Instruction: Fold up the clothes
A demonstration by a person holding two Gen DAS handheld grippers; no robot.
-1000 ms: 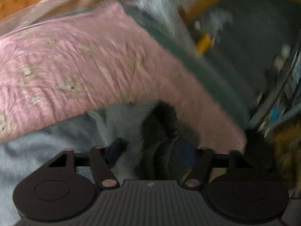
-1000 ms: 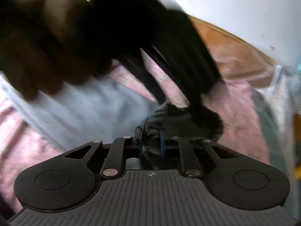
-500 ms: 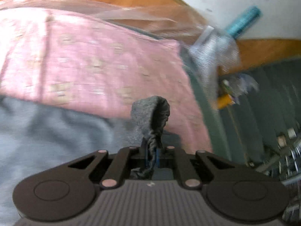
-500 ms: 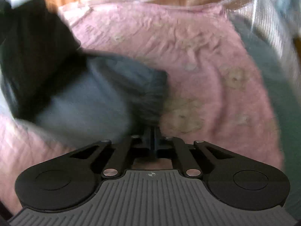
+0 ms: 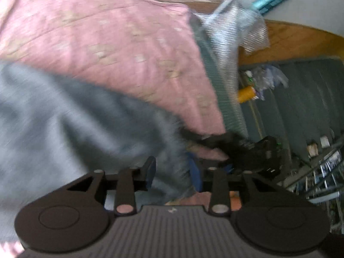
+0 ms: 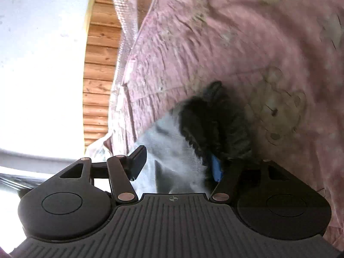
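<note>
A grey garment [image 5: 71, 116] lies on a pink quilted bedspread [image 5: 107, 28]. My left gripper [image 5: 173, 169] is open, with grey cloth lying loose between its spread fingers. My right gripper [image 6: 178, 163] is open too; the grey garment [image 6: 172, 150] and its darker fuzzy end [image 6: 215, 120] lie between its fingers over the pink bedspread [image 6: 247, 43]. The right gripper also shows as a dark shape [image 5: 249, 150] at the bed's edge in the left wrist view. Both views are blurred by motion.
A wooden headboard [image 6: 99, 81] and white wall [image 6: 38, 64] stand left in the right wrist view. In the left wrist view, clear plastic wrap [image 5: 234, 28], a yellow object [image 5: 246, 93], grey floor [image 5: 301, 99] and clutter lie right of the bed.
Both grippers have opened and let go of the grey garment, which they were pinching half a second ago. The cloth has dropped onto the bedspread. Both cameras have swung.
</note>
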